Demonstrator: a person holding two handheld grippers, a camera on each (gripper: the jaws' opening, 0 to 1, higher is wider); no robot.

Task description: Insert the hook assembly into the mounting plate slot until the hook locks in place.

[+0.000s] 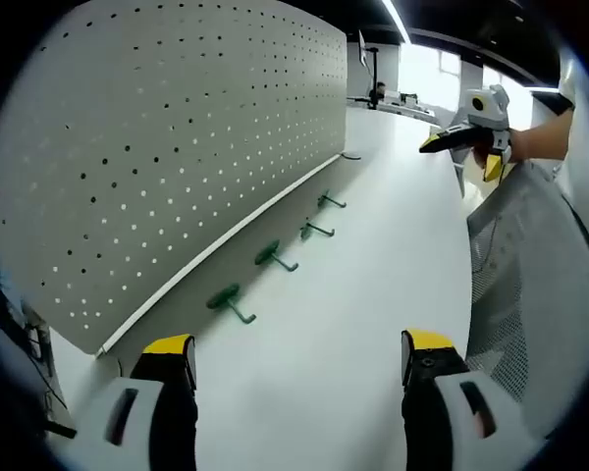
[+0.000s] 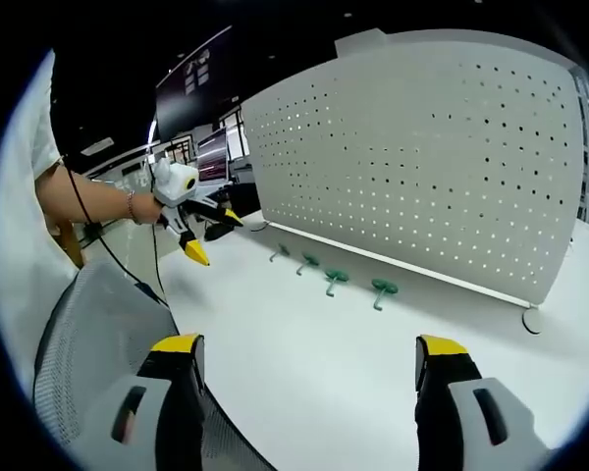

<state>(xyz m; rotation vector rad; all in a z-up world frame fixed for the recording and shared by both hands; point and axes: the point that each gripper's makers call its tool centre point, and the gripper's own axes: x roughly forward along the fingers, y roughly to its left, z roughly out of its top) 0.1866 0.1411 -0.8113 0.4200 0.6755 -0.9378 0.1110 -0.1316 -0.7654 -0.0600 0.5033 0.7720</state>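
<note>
In the left gripper view the left gripper [image 1: 299, 358] stands wide apart, holding nothing, over the white table [image 1: 373, 294]; four green hooks [image 1: 273, 256] lie in a row at 11 o'clock along the foot of the pegboard [image 1: 177, 128]; the right gripper [image 1: 466, 142] hovers at 1 o'clock.

In the right gripper view the right gripper [image 2: 309, 358] gapes wide, bare; the hooks [image 2: 336, 279] lie at 12 o'clock before the pegboard [image 2: 422, 147]; the left gripper [image 2: 211, 235] hangs at 10 o'clock, jaws parted; a mesh chair [image 2: 88, 334] sits at 8 o'clock.

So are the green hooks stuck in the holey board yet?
Not yet. All four green hooks lie on the white table beside the pegboard. Both the left gripper and right gripper are open and empty. Picking up and inserting a hook remains.
</note>
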